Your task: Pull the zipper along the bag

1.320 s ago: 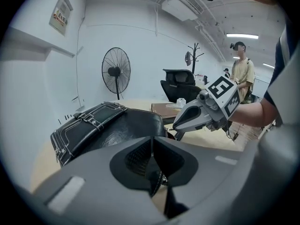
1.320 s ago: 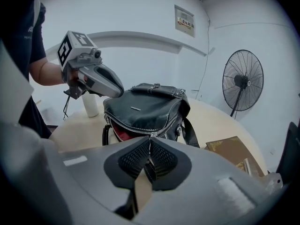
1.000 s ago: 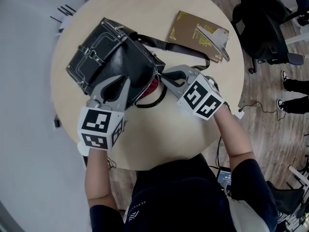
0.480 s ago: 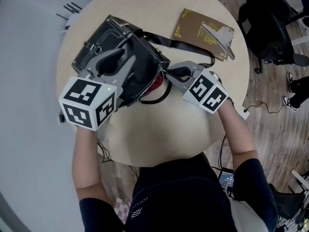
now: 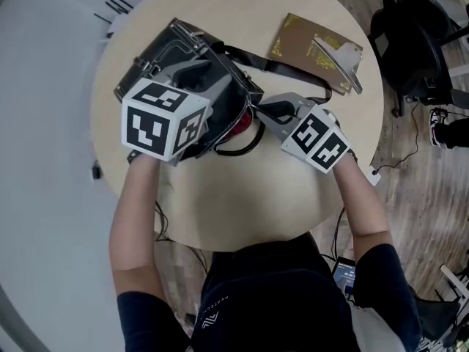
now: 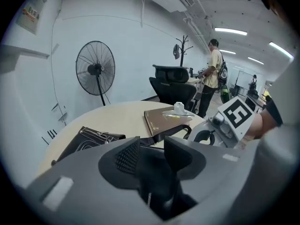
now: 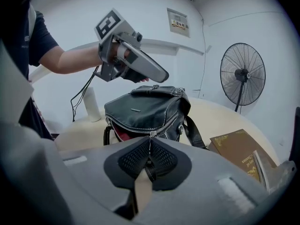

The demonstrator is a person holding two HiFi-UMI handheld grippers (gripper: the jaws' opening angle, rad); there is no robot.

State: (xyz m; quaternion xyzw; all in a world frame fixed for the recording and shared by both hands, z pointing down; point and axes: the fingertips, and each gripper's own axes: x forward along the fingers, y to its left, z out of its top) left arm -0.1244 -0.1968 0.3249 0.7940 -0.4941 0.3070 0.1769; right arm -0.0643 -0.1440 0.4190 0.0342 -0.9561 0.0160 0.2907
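Note:
The black leather bag (image 5: pixel 157 57) lies on the round table (image 5: pixel 242 196), its mouth part open with red lining (image 5: pixel 238 127) showing. In the right gripper view the bag (image 7: pixel 145 107) faces me, and its zipper pull (image 7: pixel 150 137) runs between the pads. My right gripper (image 5: pixel 254 109) is shut on that pull at the bag's right end. My left gripper (image 5: pixel 209 79) hovers over the bag's top. Its jaws have just been opening, and in the left gripper view the left gripper (image 6: pixel 151 153) stands open with nothing between the pads.
A brown book (image 5: pixel 308 46) with a metal clip (image 5: pixel 338 56) on it lies at the table's far right, next to the bag's strap (image 5: pixel 282 70). Office chairs (image 5: pixel 414 42) stand right of the table. A floor fan (image 7: pixel 242 74) and a standing person (image 6: pixel 214 71) are farther off.
My left gripper has left the bag's near edge, risen and moved away over the bag's top, and its jaws have opened. The right gripper has kept its place.

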